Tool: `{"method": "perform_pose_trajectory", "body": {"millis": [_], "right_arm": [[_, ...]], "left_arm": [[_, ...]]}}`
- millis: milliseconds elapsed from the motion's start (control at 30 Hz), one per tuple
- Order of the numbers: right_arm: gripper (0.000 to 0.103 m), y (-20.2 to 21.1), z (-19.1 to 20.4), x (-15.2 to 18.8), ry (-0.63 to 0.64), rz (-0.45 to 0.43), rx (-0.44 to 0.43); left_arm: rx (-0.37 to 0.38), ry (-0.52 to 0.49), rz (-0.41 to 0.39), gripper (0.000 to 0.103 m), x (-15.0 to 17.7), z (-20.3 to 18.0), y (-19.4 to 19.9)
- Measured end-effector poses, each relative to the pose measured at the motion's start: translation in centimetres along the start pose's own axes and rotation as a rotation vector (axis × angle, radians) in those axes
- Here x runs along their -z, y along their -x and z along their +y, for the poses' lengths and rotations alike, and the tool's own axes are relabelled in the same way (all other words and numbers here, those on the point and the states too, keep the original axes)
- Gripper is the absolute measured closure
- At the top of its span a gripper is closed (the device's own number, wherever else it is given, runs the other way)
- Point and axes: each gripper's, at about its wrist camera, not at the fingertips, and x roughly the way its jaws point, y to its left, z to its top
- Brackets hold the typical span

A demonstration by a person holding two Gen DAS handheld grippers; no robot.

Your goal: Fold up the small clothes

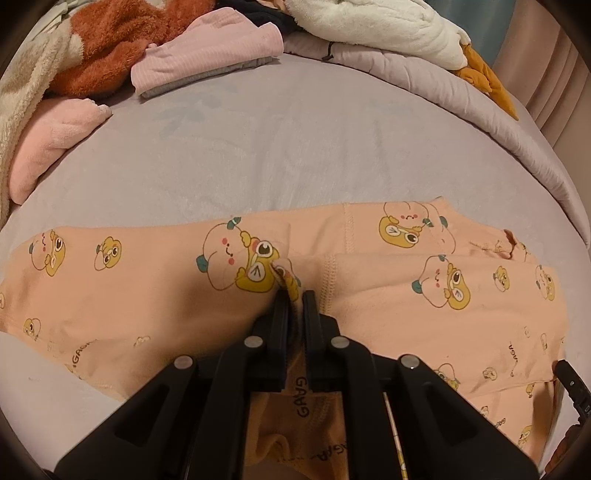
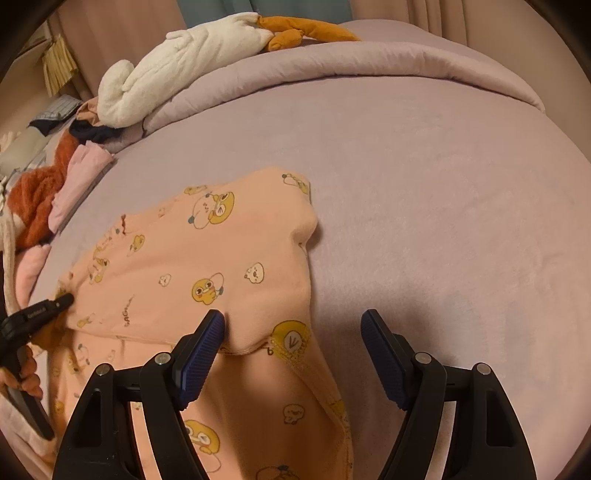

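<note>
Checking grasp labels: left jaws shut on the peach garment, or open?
Shut on it. In the left wrist view the left gripper has its jaws nearly together with a pinch of the peach printed garment between them.

A bed [image 2: 424,177] covered in a lilac sheet fills both views, with a rolled quilt [image 2: 332,70] of the same colour along its far edge. Behind it hang pale pink curtains [image 2: 461,14] (a strip of teal [image 2: 221,7] shows between them). The light is warm and dim, leaving soft shadows on the sheet
</note>
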Motion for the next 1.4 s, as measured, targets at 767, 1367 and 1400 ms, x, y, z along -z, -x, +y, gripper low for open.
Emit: {"method": "perform_pose_trajectory", "body": {"millis": [767,1367,1400], "right_arm": [[0.027,-0.3,0.7,0.4,0.024,-0.006,0.038],[0.027,8.3,3.4,1.7,0.016,-0.127,-0.064],[0.027,8.6,3.8,1.7,0.013,-0.134,-0.057]], "left_arm": [[0.055,0.058,-0.127,0.034,1.3,2.6,8.3],[-0.12,0.462,-0.191,0.031,6.1,21.8,13.7],[-0.109,0.482,-0.185,0.031,6.3,22.7,13.2]]}}
